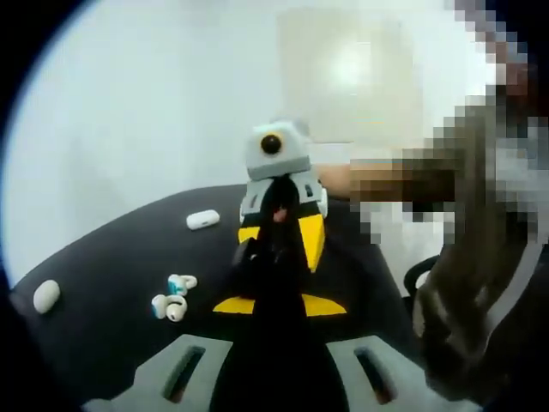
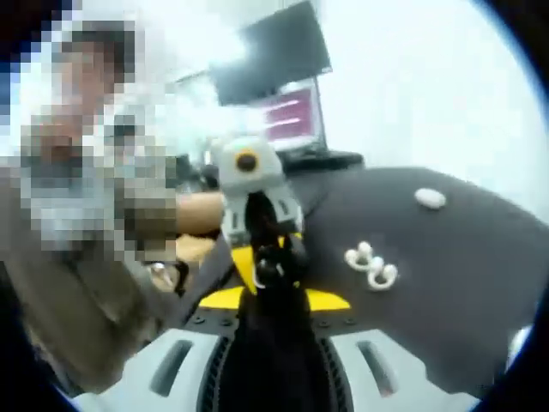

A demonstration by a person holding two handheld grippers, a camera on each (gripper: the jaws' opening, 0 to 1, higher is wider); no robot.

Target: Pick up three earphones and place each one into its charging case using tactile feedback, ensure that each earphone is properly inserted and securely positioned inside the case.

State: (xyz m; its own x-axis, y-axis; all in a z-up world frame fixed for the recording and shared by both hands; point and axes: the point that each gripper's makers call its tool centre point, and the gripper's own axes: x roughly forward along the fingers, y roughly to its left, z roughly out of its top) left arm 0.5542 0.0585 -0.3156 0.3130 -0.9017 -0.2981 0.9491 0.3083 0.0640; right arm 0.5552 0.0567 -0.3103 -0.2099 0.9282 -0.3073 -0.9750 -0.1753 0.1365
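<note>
**Jaw tips lost where the two grippers meet**

In the left gripper view the left gripper (image 1: 276, 257) runs dark up the middle, its tips merging with the right gripper (image 1: 279, 193) facing it, so any gap or held piece is impossible to read. Same story in the right gripper view: black against black. The earphones (image 1: 174, 299) near the table's (image 1: 120, 257) front edge are too small to count surely. A white case (image 1: 45, 295) at the left edge blurs. The monitor (image 2: 287, 103) text is unreadable.

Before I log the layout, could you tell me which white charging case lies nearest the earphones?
The oblong charging case beyond the earphones; the other charging case sits off near the table edge.
</note>
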